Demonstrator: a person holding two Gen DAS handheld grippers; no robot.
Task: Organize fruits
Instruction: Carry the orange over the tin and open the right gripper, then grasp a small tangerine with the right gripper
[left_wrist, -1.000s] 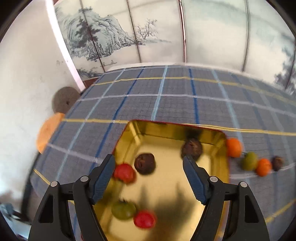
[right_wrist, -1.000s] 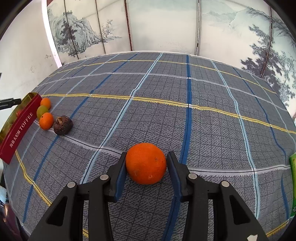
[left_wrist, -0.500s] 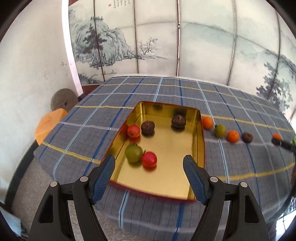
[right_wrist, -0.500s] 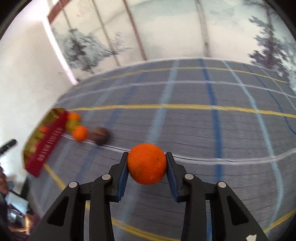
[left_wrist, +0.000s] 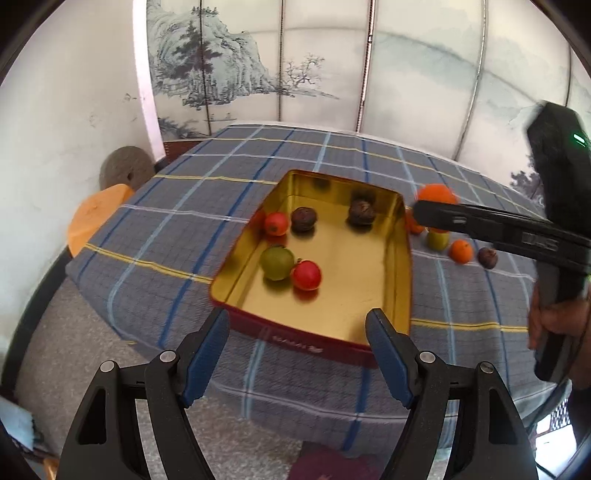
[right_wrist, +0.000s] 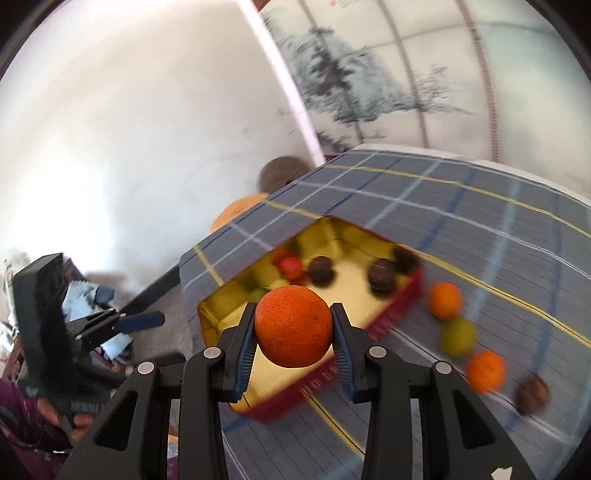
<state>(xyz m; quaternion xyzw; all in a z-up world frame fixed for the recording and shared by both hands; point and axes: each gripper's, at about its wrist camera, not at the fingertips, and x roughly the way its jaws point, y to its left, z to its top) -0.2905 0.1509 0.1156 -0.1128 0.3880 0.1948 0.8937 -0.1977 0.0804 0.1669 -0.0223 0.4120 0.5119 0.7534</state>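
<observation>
Landmark: the rectangular gold-lined tin with red outer walls (left_wrist: 400, 266), set near one edge of the plaid-clothed tabletop (left_wrist: 184, 229).

Right tool (right_wrist: 294, 334): clamped on a round orange fruit (right_wrist: 293, 325), carried over the tin's near corner, presumably for deposit inside.

Left tool (left_wrist: 297, 354): jaws apart, empty, poised off the tin's near wall, leaving the approach free.

Inside the tin: red, green and brown fruits. Just outside its far long wall: a row of four small fruits (right_wrist: 458, 335), evidently awaiting collection.

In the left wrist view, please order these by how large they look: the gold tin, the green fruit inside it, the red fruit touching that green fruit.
1. Gold tin.
2. Green fruit.
3. Red fruit, only slightly smaller; nearly alike.
</observation>
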